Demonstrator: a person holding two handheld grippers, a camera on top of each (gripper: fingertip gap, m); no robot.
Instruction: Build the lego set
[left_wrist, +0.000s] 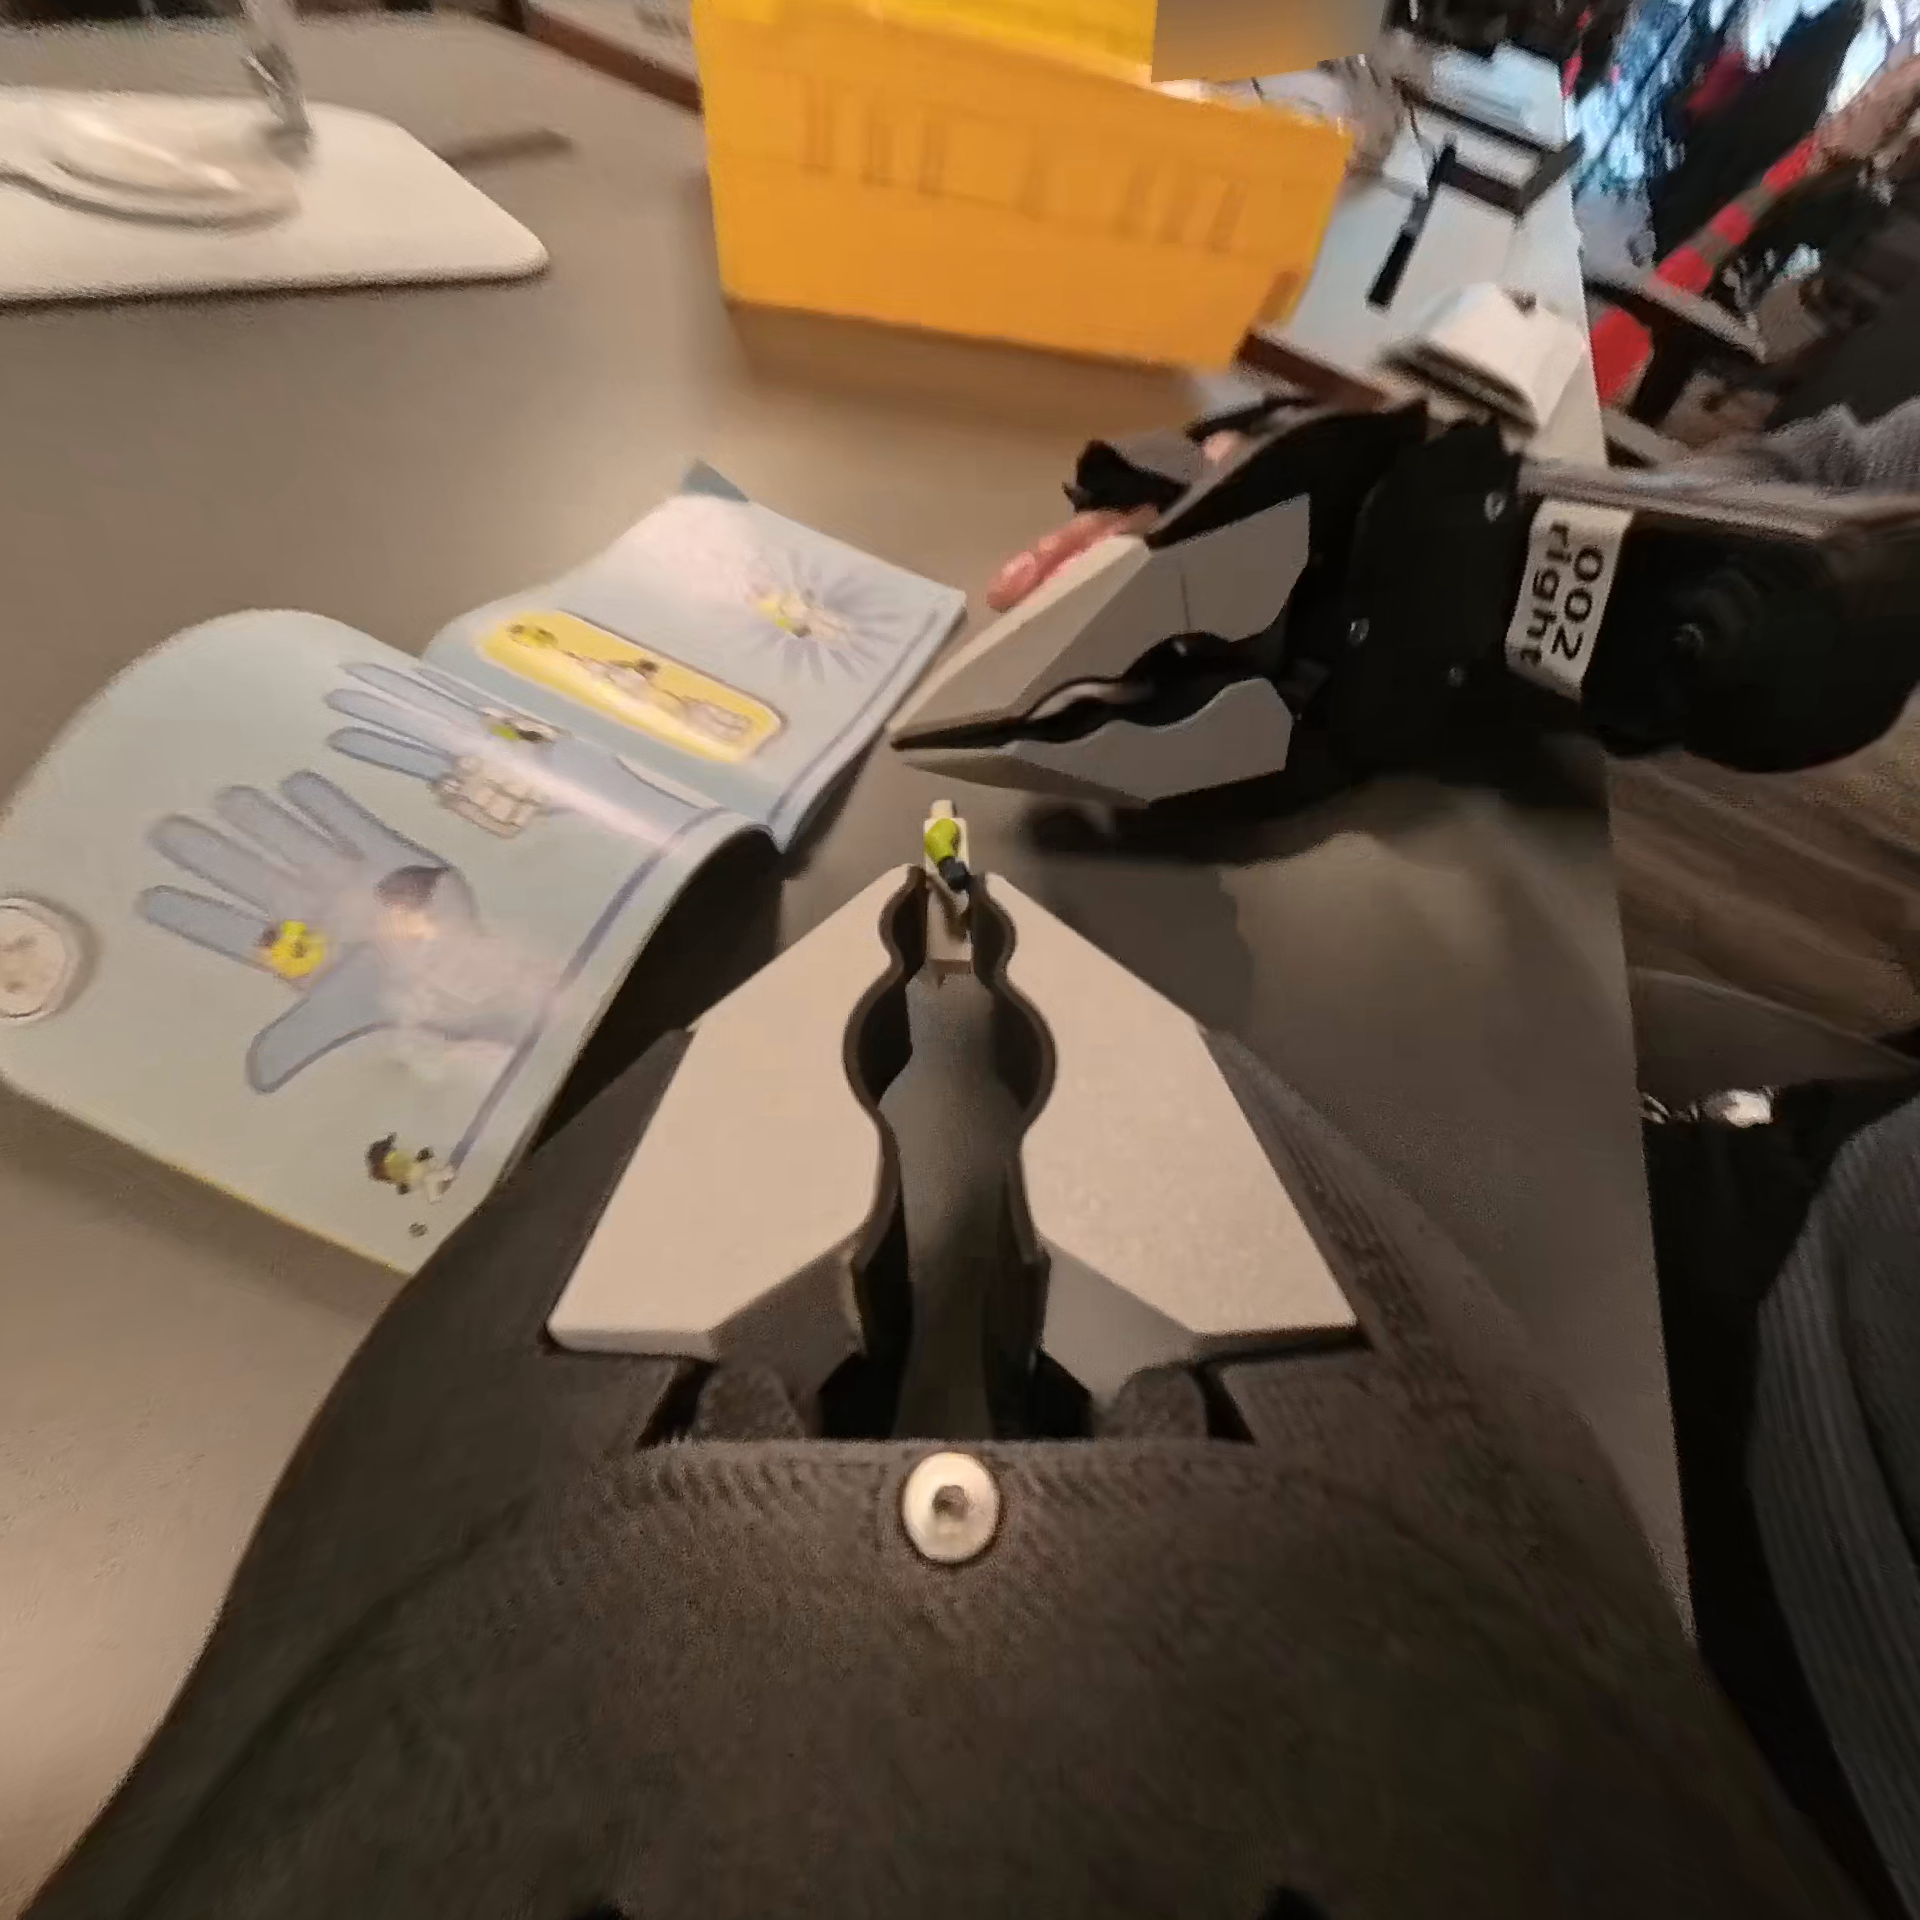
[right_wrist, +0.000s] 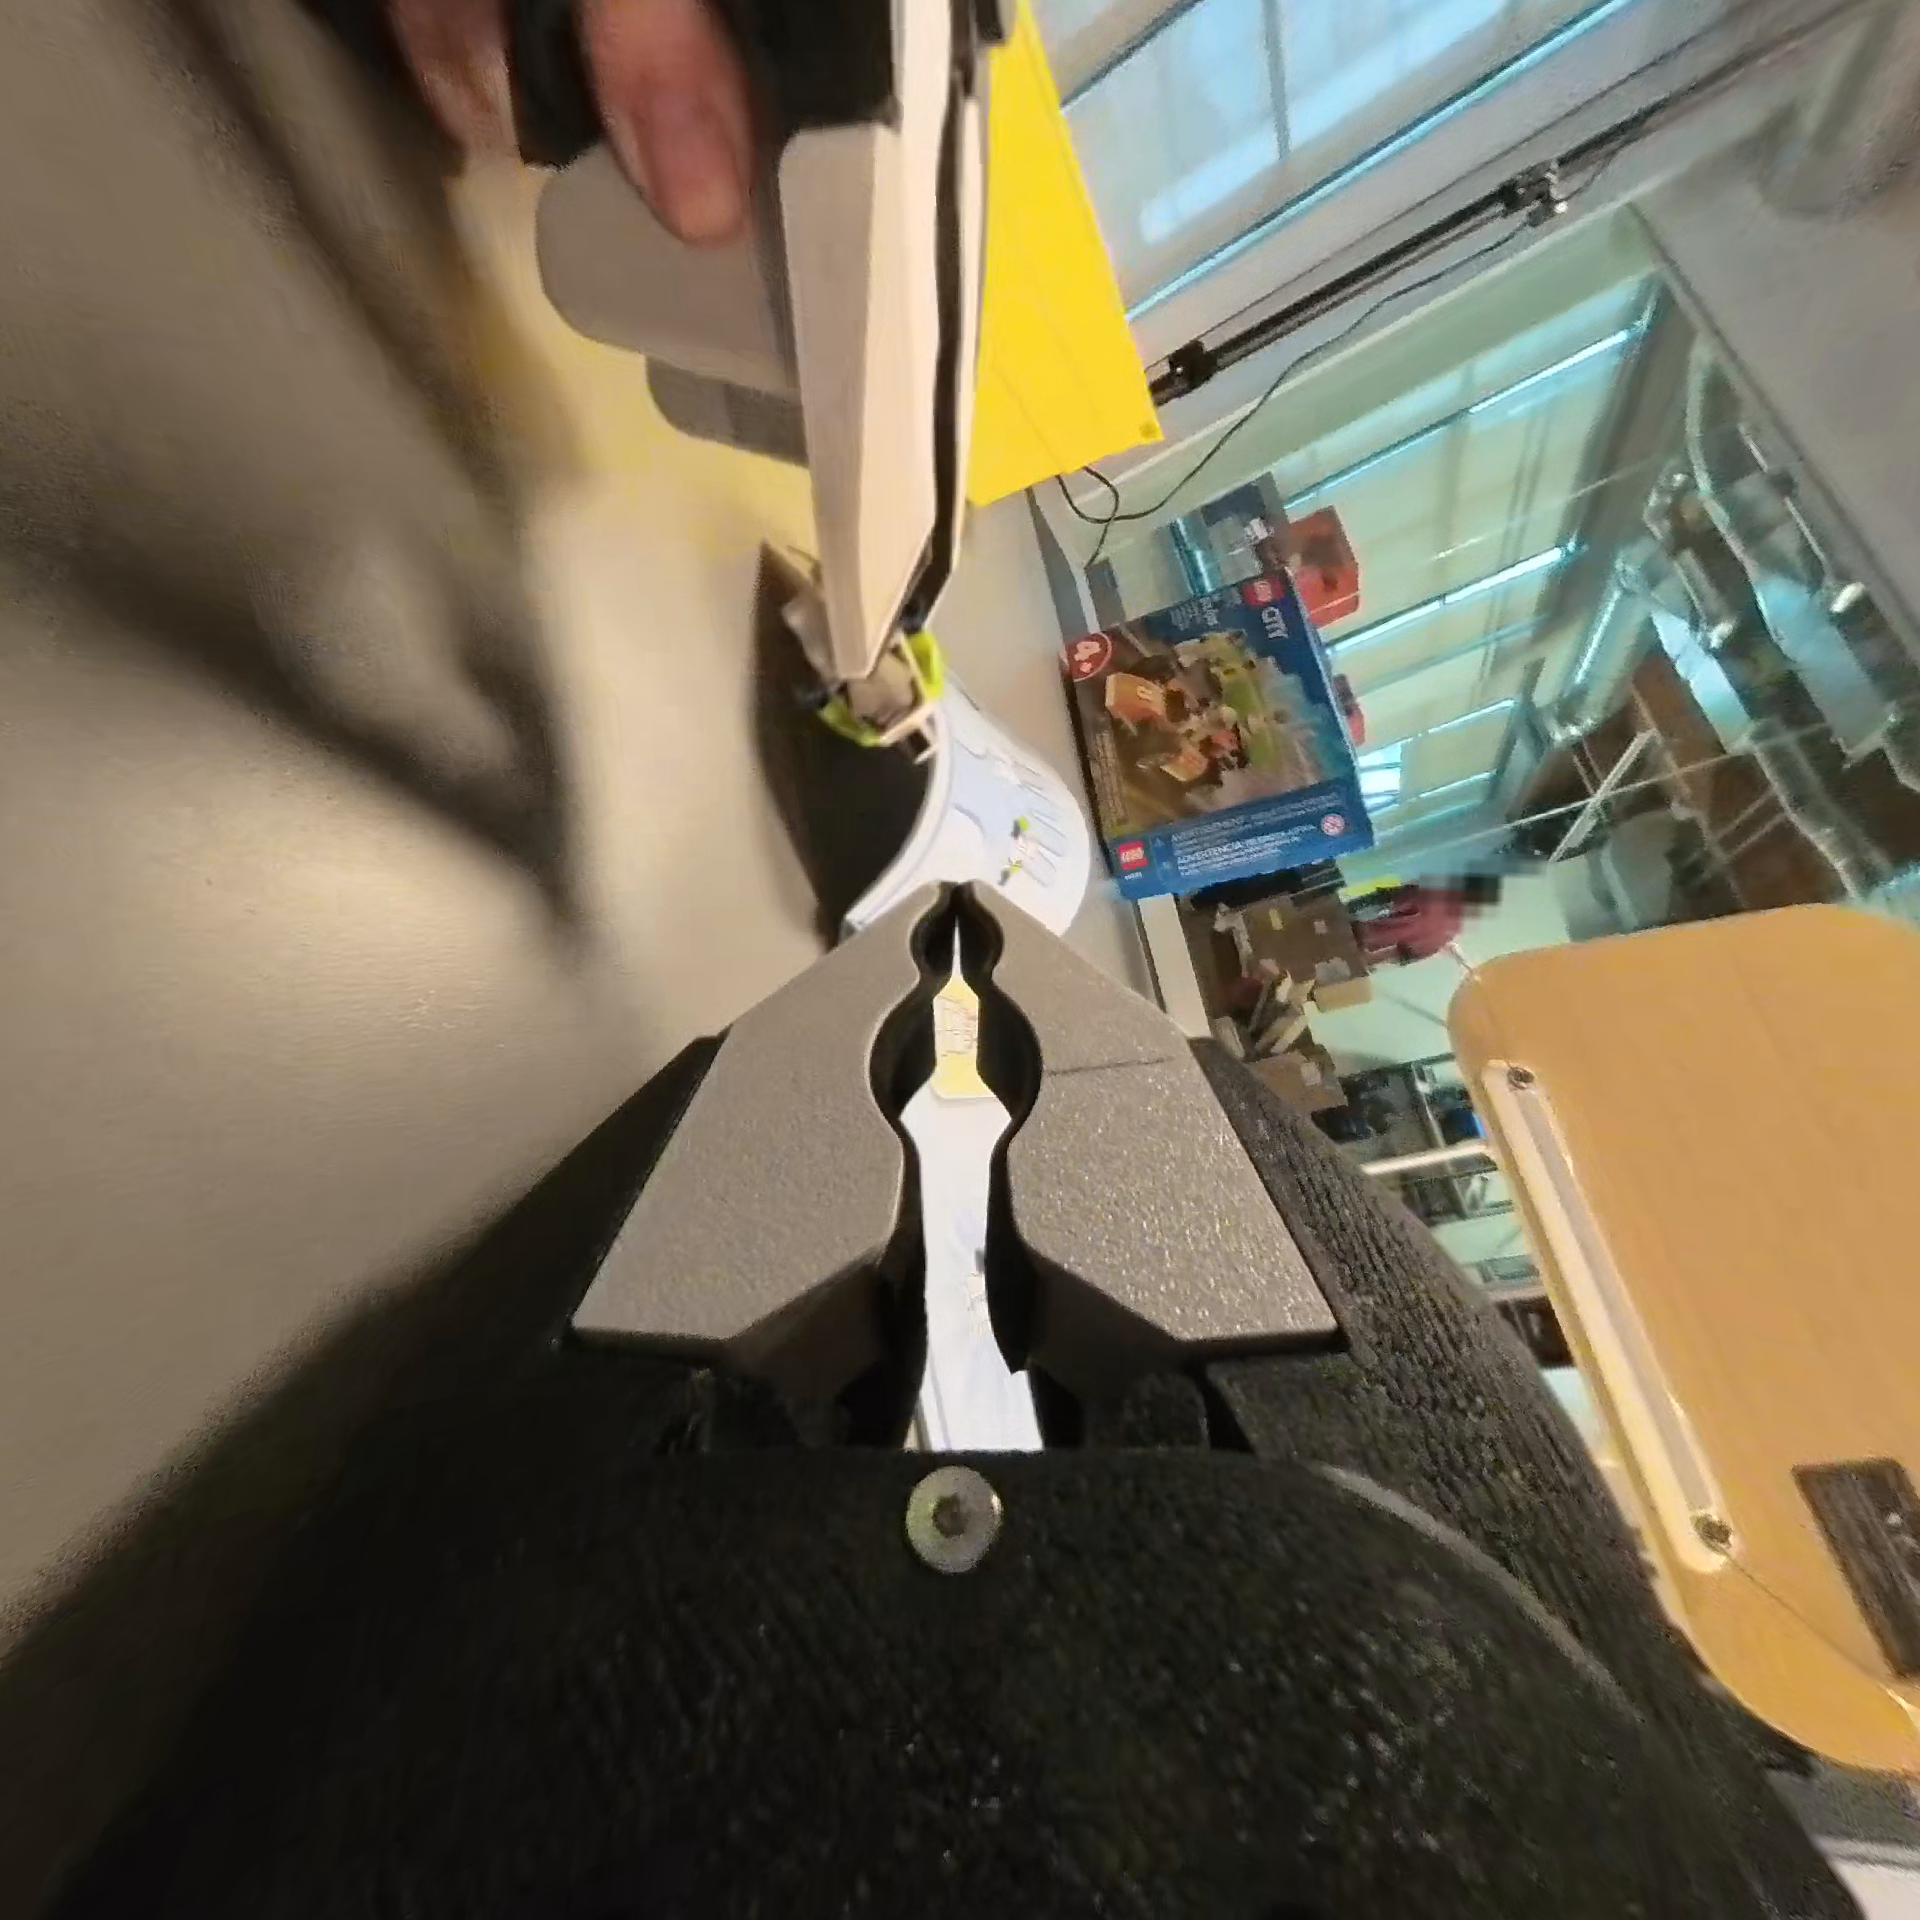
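Pinching a small lego assembly (left_wrist: 948, 868) at its very tips, the left gripper (left_wrist: 951, 904) is seen nearest in its own wrist view. The assembly is a pale piece with a lime-green and black part on top, and it is held upright above the grey table (left_wrist: 312, 468). Just beyond and to the right, the right gripper (left_wrist: 920, 740) is turned on its side, its tips pointed toward the held piece but apart from it. Its jaws are pressed together at the tips, and nothing is seen between them in either view.

An open instruction booklet (left_wrist: 416, 862) lies to the left on the table, its pale blue pages showing hand diagrams. Farther back a yellow box (left_wrist: 997, 187) stands, and a white mat (left_wrist: 260, 208) lies at the far left. In the right wrist view, a blue lego set box (right_wrist: 1216, 738) is seen well beyond the booklet.

The step in hand is judged to be the passing or joining of the small assembly. It is best done by keeping the left grip steady, spreading the right jaws before closing in, and gripping a bare face so the green part is not knocked off.
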